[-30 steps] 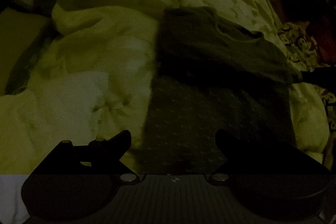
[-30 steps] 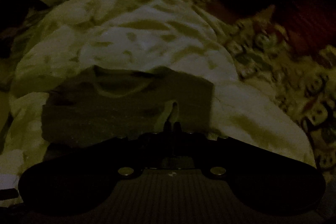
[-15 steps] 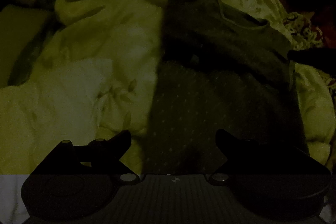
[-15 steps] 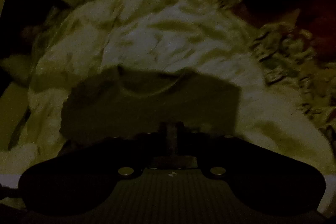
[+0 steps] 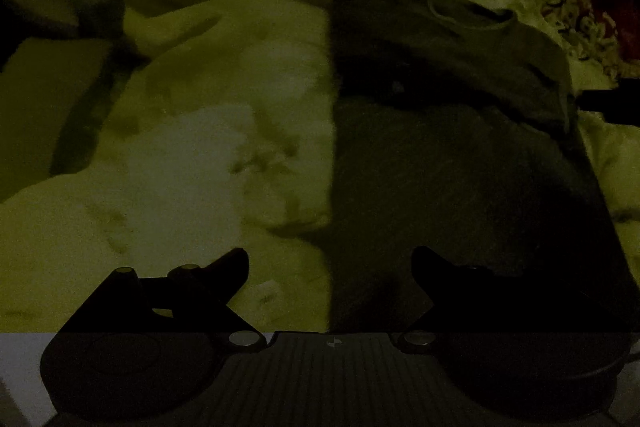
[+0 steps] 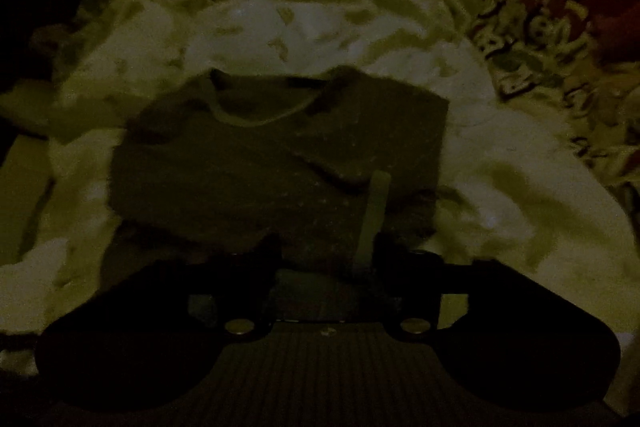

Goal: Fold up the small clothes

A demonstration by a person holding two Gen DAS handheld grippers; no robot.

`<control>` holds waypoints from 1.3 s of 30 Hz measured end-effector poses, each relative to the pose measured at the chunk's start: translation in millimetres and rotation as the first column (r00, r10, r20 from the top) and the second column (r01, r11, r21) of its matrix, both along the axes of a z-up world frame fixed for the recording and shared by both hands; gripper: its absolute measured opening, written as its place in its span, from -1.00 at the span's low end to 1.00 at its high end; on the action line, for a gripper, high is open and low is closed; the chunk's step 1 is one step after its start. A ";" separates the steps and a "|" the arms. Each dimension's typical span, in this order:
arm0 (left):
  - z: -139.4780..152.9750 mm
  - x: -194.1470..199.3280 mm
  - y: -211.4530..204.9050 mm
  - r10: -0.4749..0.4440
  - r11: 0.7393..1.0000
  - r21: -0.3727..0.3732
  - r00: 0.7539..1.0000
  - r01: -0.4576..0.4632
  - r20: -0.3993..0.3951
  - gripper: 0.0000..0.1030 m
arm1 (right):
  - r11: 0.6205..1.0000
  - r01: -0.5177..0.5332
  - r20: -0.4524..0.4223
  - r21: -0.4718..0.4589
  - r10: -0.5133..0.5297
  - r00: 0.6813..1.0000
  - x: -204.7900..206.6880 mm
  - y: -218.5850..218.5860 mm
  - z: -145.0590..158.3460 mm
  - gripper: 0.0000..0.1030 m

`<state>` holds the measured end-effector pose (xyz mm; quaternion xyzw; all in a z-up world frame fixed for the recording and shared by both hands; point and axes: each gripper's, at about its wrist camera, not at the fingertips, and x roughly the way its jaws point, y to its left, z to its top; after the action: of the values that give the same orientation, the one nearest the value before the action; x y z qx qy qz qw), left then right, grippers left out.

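shirt (image 6: 280, 163) folded on duvet (image 6: 320, 15), top flap laid over | my right gripper (image 6: 326, 251) jaws just opening, cloth between, unpinched | my left gripper (image 5: 330, 267) apart, empty | left: final fold

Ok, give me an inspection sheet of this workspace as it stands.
Surface: rumpled pale quilt with a faint leaf print, dimly lit.
Job's things: dark dotted top lying flat on the quilt, neckline at the far end, sides folded in.
Clutter: patterned cloth at the far right.
Grippers: left gripper open, over the top's near edge. Right gripper has just been opening; the top lies under its fingers, unpinched.
Cables: nothing seen.
Surroundings: too dark to tell.
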<state>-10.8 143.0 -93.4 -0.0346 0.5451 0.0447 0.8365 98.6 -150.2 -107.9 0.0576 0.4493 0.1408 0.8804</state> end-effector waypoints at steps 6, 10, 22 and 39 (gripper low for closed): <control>18.5 -32.3 27.2 -0.039 0.991 -0.129 0.999 0.039 0.003 1.00 | 0.996 -0.071 -0.066 0.053 0.075 0.995 -67.2 -30.7 34.0 0.42; 20.3 -49.6 28.7 -0.083 0.977 -0.195 0.996 0.084 0.012 1.00 | 0.996 -0.077 -0.189 0.048 0.085 0.978 -112.7 -45.0 21.5 0.44; -17.3 -44.7 13.3 -0.118 0.963 -0.246 0.992 0.106 -0.035 1.00 | 0.994 0.093 -0.295 0.054 -0.073 0.953 -159.2 -48.0 -13.2 0.38; -31.0 -42.2 12.6 -0.074 0.957 -0.286 0.995 0.051 -0.070 0.63 | 0.972 0.226 -0.338 0.061 -0.193 0.921 -150.9 -51.4 -40.5 -0.41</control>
<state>-53.0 155.6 -124.4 -0.1350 0.5798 -0.0592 0.8014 -52.4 -201.7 -148.5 0.1715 0.5737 0.0560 0.7990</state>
